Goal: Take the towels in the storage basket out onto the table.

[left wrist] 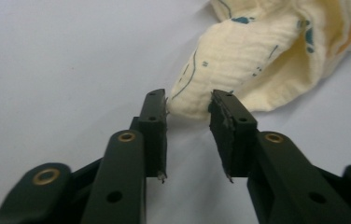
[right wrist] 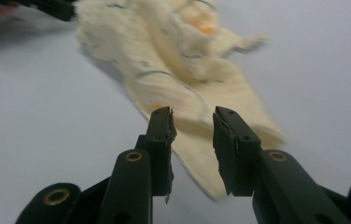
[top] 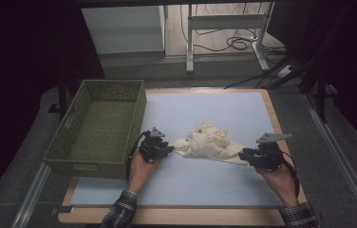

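Left gripper (left wrist: 188, 109): I see its jaws parted, a rounded end of the cloth (left wrist: 253, 60) just at the tips, the pads not pressing it; open, holding nothing.
Right gripper (right wrist: 193, 121): I read its jaws as parted too, standing over the cloth's near corner, which lies flat below them; no grip.
Cloth: one cream piece with blue and orange marks, crumpled on the mat between my two grippers, right of the basket.
High view alone: it gives me the green basket (top: 96, 126) at the table's left, both hands with plaid cuffs, and a grey plate on top of each gripper; I cannot judge the jaw gaps from up there.
Left gripper view alone: the blue stitch-like print and the weave of the fabric.
Right gripper view alone: the cloth's long flat edge, blurred; the other gripper's tip at the top left corner.
Surface: a pale blue-grey mat (top: 214, 183) on a wood-edged table (top: 176, 217); grey floor around it.
Room: dim; white desk legs and loose cables behind.
Count: two grippers; two hands; one cloth; one basket.
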`<action>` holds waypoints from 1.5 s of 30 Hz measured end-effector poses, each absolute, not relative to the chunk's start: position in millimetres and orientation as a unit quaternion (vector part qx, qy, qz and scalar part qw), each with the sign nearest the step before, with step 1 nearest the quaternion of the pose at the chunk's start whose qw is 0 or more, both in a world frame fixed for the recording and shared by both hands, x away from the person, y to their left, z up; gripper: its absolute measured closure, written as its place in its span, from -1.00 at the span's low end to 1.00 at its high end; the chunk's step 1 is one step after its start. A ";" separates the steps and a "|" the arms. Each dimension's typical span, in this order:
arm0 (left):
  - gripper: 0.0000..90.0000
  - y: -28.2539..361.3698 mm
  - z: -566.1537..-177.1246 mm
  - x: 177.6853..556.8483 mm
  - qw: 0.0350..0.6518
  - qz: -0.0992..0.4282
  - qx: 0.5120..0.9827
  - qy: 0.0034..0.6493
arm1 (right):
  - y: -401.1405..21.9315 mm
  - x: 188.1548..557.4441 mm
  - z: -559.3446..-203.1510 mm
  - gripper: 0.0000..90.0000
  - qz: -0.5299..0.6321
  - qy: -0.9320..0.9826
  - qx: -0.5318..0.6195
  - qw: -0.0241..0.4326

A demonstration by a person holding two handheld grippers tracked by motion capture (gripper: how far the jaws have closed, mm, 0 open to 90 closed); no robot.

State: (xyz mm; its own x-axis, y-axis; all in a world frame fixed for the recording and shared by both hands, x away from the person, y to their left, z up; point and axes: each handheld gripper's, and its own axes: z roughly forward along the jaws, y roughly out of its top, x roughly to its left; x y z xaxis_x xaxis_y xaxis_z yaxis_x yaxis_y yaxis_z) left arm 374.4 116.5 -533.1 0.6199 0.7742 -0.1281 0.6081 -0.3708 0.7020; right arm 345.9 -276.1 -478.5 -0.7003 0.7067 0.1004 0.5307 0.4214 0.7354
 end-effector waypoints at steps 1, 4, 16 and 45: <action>0.51 116.1 -533.8 374.7 0.372 0.109 0.820 0.421 | -269.1 347.4 -481.1 0.50 0.392 0.839 0.362 0.106; 0.48 114.4 -536.3 376.1 0.371 0.108 0.820 0.423 | -249.3 350.3 -487.8 0.51 0.392 0.848 0.344 0.092; 0.93 114.6 -537.3 383.3 0.370 0.108 0.822 0.419 | -166.1 367.2 -511.7 0.41 0.394 0.870 0.288 0.065; 0.95 98.5 -536.5 379.2 0.385 0.128 0.822 0.400 | -177.4 360.0 -511.6 1.00 0.381 0.872 0.290 0.100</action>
